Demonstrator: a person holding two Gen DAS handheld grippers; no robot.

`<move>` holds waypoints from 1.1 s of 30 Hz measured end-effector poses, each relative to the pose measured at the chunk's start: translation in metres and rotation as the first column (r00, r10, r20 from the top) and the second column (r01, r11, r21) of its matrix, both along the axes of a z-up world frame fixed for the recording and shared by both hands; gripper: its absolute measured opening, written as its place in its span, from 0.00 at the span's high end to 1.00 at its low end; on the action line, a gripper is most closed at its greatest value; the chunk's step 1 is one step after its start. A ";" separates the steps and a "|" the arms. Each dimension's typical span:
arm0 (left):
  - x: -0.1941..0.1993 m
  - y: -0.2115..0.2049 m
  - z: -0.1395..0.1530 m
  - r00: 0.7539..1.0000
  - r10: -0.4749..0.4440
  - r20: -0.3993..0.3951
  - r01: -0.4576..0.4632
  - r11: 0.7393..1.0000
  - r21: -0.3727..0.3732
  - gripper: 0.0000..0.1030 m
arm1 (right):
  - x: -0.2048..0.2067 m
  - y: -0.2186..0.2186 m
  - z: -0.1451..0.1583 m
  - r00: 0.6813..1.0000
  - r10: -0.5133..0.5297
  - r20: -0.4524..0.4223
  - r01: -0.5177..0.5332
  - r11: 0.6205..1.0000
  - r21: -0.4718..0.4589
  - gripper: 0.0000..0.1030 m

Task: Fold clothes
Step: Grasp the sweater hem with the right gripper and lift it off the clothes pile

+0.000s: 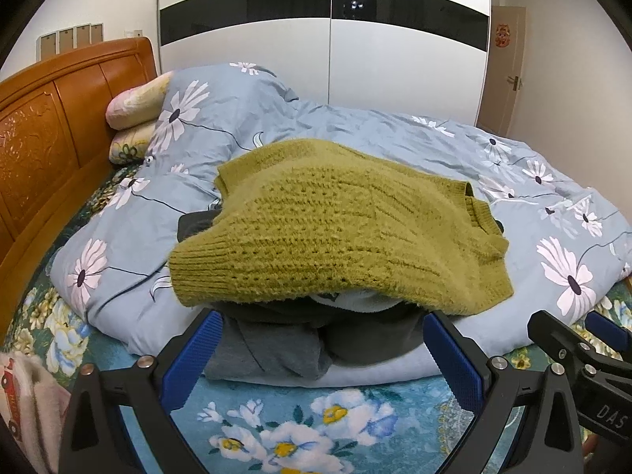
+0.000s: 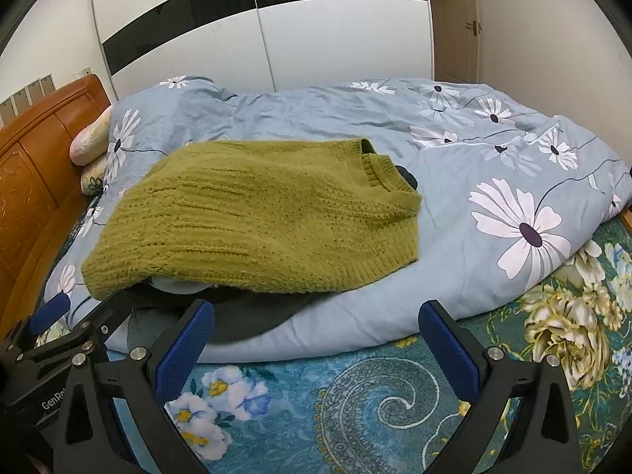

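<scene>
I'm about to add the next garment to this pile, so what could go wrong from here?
The sweater tops a stack of dark clothes sitting on a lumpy duvet, so the pile may lean or slide. The sweater's hem overhangs the front and could catch on the open left tool or right tool, dragging the fold apart.

We see our left gripper [image 1: 320, 339] and right gripper [image 2: 316, 335] built alike: black angular frames, ribbed blue pads [image 1: 189, 359], silver round screws [image 2: 139, 353]. White lettering marks the bodies, "DAS" on one, "GenRo" on the other.
</scene>
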State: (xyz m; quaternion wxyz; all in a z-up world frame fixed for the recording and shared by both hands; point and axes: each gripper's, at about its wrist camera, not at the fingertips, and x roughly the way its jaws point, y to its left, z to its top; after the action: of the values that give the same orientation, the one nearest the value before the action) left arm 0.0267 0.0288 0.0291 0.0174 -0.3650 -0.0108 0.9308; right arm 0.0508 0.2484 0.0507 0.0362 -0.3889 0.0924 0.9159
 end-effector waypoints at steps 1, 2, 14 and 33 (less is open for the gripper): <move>0.001 -0.001 0.002 1.000 0.000 -0.005 0.000 1.000 0.004 0.00 | 0.001 -0.001 0.001 1.000 0.001 -0.001 -0.001 1.000 0.001 0.00; 0.002 -0.002 0.003 1.000 0.001 -0.010 -0.001 1.000 0.006 0.00 | 0.001 -0.001 0.003 1.000 0.002 -0.002 -0.002 1.000 0.003 0.00; 0.008 -0.042 -0.010 1.000 0.027 0.003 -0.027 0.995 0.098 0.00 | -0.011 0.106 -0.074 0.993 -0.112 0.044 0.118 0.821 -0.559 0.00; -0.001 -0.110 -0.046 0.988 0.119 0.099 -0.130 0.985 0.111 0.00 | -0.160 0.161 -0.148 0.967 -0.217 0.133 0.254 0.796 -0.550 0.27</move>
State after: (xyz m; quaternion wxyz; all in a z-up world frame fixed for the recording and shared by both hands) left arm 0.0258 -0.0814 -0.0167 -0.0201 -0.4042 -0.0890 0.9101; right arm -0.1090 0.4094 -0.0975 0.0365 -0.3962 0.4043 0.8236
